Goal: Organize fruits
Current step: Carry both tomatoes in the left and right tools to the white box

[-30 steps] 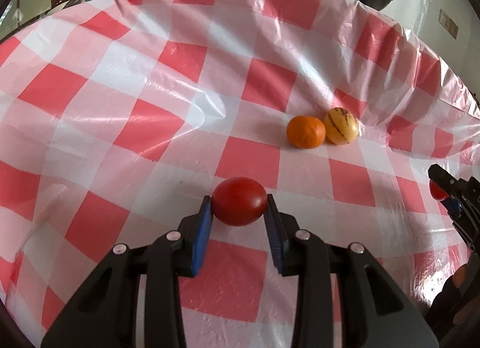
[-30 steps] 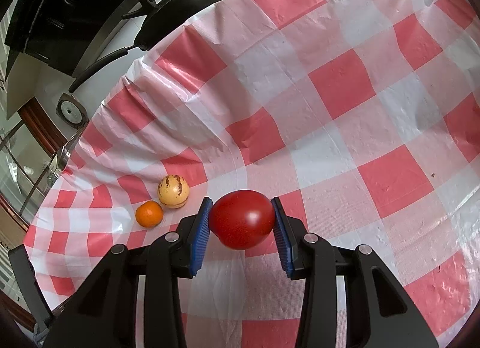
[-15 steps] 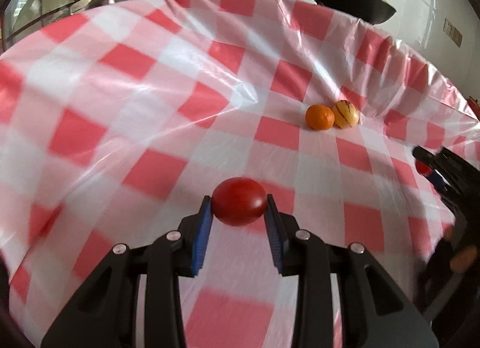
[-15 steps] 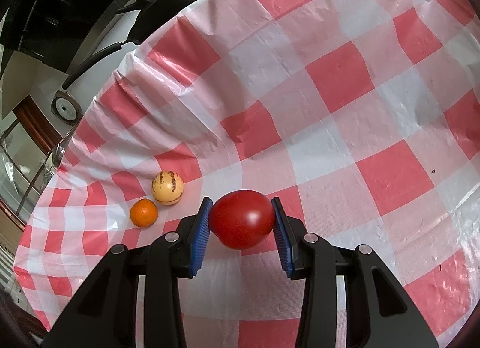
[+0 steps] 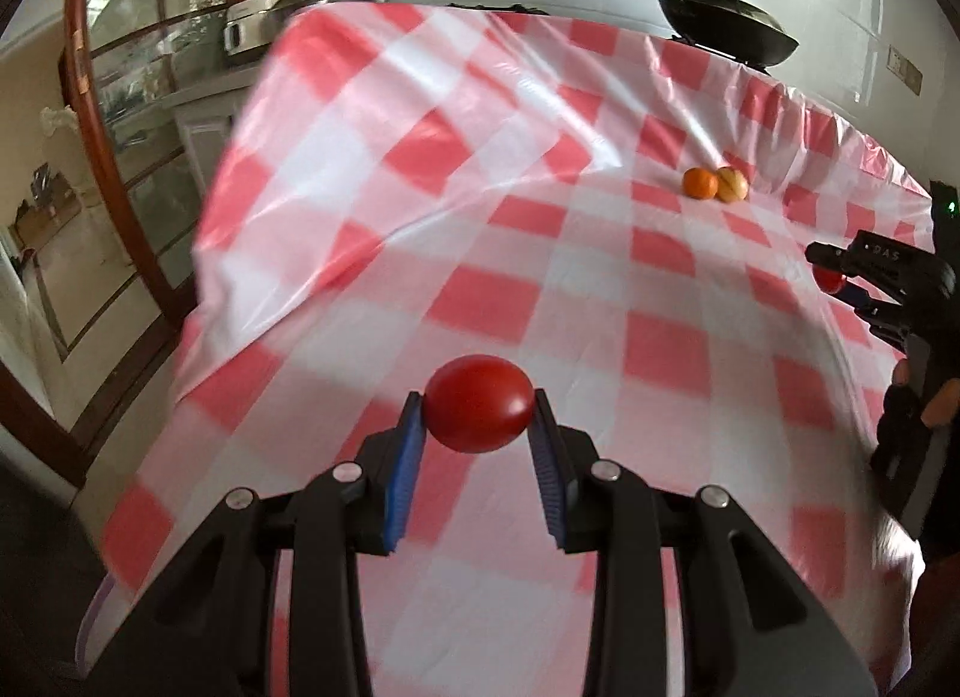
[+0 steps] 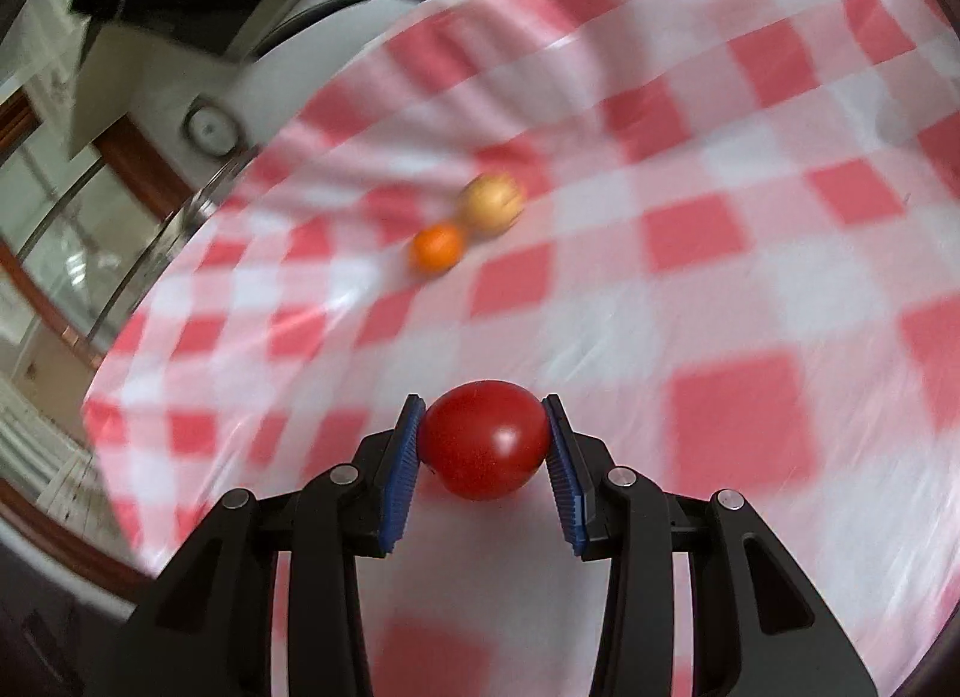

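My left gripper (image 5: 478,421) is shut on a red tomato (image 5: 478,412) and holds it above the red-and-white checked tablecloth (image 5: 540,253). My right gripper (image 6: 483,439) is shut on a second red tomato (image 6: 483,439); it also shows at the right edge of the left wrist view (image 5: 840,277). An orange (image 5: 699,183) and a yellow striped fruit (image 5: 732,184) lie side by side, touching, far off on the cloth. They appear blurred in the right wrist view, the orange (image 6: 437,247) left of the yellow fruit (image 6: 492,203).
A black lidded pan (image 5: 726,24) stands on the counter behind the table. A steel pot (image 5: 282,18) sits at the back left. The table's left edge (image 5: 204,277) drops off beside a wood-framed glass door (image 5: 102,126).
Both grippers have pulled back and up from the table, still holding their tomatoes. The orange and yellow fruit now look farther away. Both views are motion-blurred.
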